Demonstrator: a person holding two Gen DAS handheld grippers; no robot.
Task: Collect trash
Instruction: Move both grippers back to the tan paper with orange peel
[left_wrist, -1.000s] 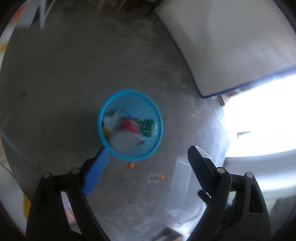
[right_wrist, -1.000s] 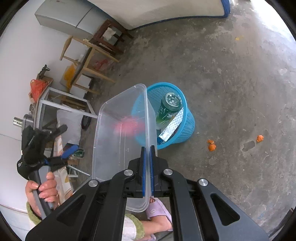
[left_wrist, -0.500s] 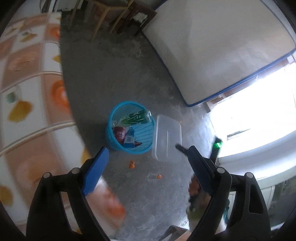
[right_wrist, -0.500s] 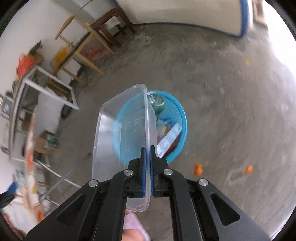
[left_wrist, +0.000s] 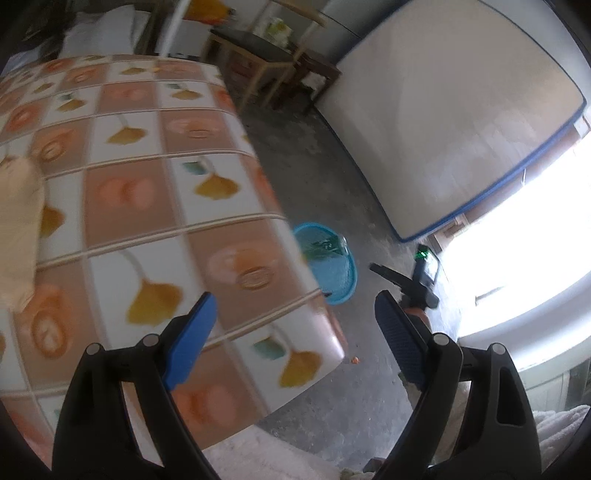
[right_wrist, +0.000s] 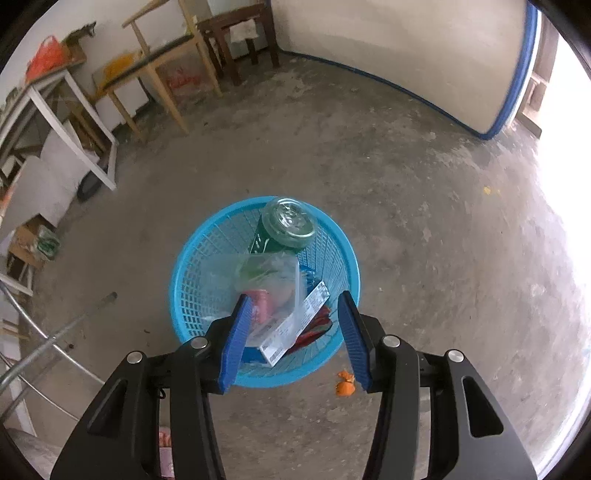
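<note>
Left gripper (left_wrist: 291, 325): spread wide, empty, over the tablecloth (left_wrist: 147, 192), with the blue basket (left_wrist: 345, 280) off beyond the table edge, ahead and below. Right gripper (right_wrist: 291, 332): just opened, nothing pinched, directly above that blue basket (right_wrist: 199, 280); clear container (right_wrist: 273, 280) already inside, released (blurred, maybe settling), tilted, beside the green can (right_wrist: 290, 221). Nearer to the basket: right. Orange scrap (right_wrist: 345, 386) on floor, just beside the basket.

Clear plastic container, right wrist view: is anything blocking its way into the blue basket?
Nothing visible does. The clear plastic container already lies inside the blue basket, on the other trash beside the green bottle. The right gripper has just been opening; its jaws stand apart above the rim, with nothing pressed between them.
</note>
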